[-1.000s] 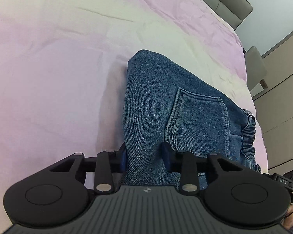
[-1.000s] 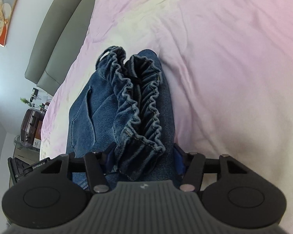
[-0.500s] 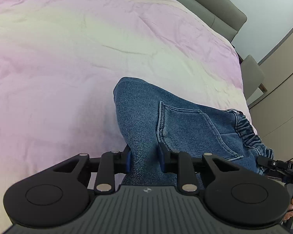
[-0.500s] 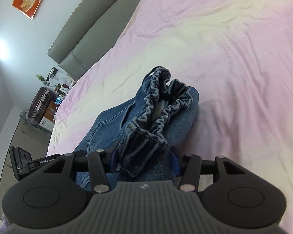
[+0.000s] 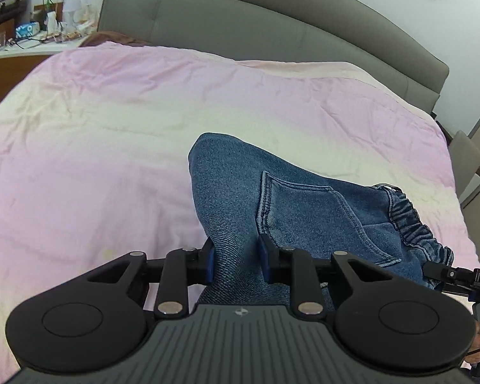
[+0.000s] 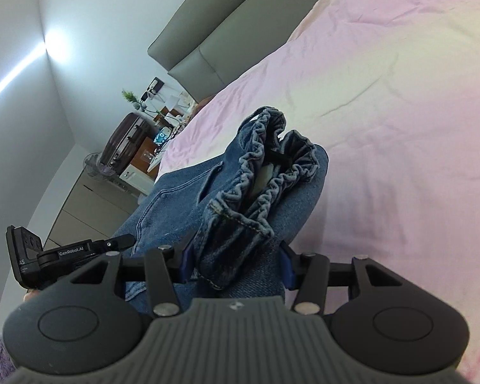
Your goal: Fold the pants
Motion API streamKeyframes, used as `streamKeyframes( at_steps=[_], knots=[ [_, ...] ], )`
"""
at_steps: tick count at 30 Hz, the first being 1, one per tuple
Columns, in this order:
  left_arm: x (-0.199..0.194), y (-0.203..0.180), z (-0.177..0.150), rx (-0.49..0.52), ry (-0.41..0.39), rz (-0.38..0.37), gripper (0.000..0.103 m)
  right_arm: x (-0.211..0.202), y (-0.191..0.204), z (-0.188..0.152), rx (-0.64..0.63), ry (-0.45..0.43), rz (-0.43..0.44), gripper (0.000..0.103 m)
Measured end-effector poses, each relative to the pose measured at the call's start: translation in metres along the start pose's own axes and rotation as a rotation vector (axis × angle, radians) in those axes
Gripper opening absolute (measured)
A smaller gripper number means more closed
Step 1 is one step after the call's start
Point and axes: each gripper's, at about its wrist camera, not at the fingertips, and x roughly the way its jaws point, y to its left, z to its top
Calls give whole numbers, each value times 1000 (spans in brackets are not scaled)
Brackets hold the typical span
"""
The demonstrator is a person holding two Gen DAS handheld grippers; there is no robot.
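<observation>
The blue denim pants (image 5: 291, 198) are bunched into a folded bundle, held up over the pink bed sheet (image 5: 112, 147). My left gripper (image 5: 236, 260) is shut on a fold of denim beside the back pocket. My right gripper (image 6: 236, 265) is shut on the other end, below the gathered elastic waistband (image 6: 265, 172). The pants show in the right wrist view (image 6: 176, 201) with the left gripper's body (image 6: 64, 252) at the left. The right gripper's body (image 5: 457, 278) shows at the right edge of the left wrist view.
A grey padded headboard (image 5: 272, 25) runs along the far side of the bed. A bedside table (image 5: 25, 51) with small items stands at the far left. A dark suitcase (image 6: 124, 140) stands on a cabinet beyond the bed. A chair (image 5: 467, 166) is at the right.
Both grippers have risen and tilted up with the pants still held. The headboard and room have come into view. The bundle now hangs higher above the sheet.
</observation>
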Motion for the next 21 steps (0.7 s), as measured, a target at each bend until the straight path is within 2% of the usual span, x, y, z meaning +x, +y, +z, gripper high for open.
streamKeyframes(
  at_steps=[7,12,17,21],
  knots=[
    [15,71,13,-8,2,62,29,101,35,-16,-13,60,30,47],
    [41,121,-5,-35,44,57,29,152,32,-31,9,109,1,47],
    [62,158,-36,-59,86,33,29,178,28,-62,-27,169,-32,47],
    [65,169,-54,-48,86,9,31,185,11,-90,20,180,-67,48]
  ],
)
